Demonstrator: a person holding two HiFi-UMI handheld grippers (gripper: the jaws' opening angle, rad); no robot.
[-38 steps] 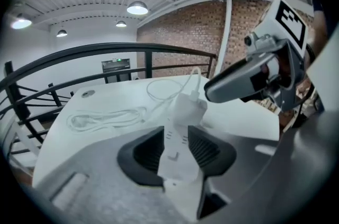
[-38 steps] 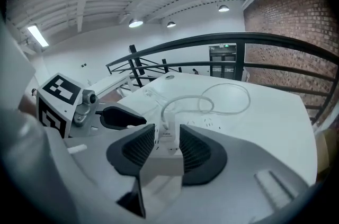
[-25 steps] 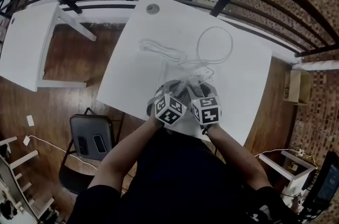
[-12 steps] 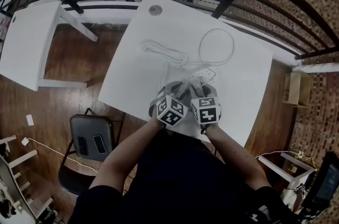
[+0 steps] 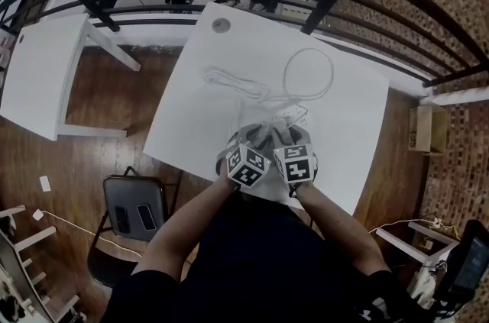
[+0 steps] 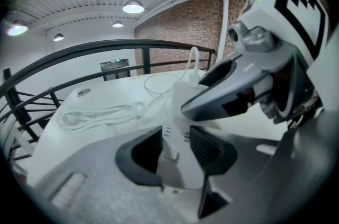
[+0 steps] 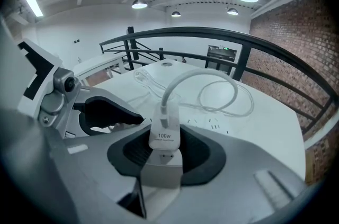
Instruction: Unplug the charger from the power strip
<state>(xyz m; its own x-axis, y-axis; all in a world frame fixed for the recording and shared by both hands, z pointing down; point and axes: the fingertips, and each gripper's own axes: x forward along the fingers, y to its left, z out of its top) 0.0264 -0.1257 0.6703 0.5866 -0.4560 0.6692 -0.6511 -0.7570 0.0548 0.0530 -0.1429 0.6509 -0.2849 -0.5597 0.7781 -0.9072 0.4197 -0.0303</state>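
Between right jaws: charger (image 7: 165,135), the right gripper (image 7: 167,153) clenched on its two sides, the cable (image 7: 212,82) leaving its top.
Between left jaws: strip (image 6: 179,112), its near end, with the left gripper (image 6: 177,153) clamped across its width.
Charger's place: standing on the strip's face, seemingly not yet out, just beyond the left jaws.
Strip axis: runs from the left jaws away across the table (image 5: 351,108), passing under the charger.
Charger axis: upright from the strip's face, crosswise to the strip's length.
Nearer hand: right, which has it; left is just beside, bracing.
Coming move, as I judge: a straight pull along the charger's axis, with the strip held down.
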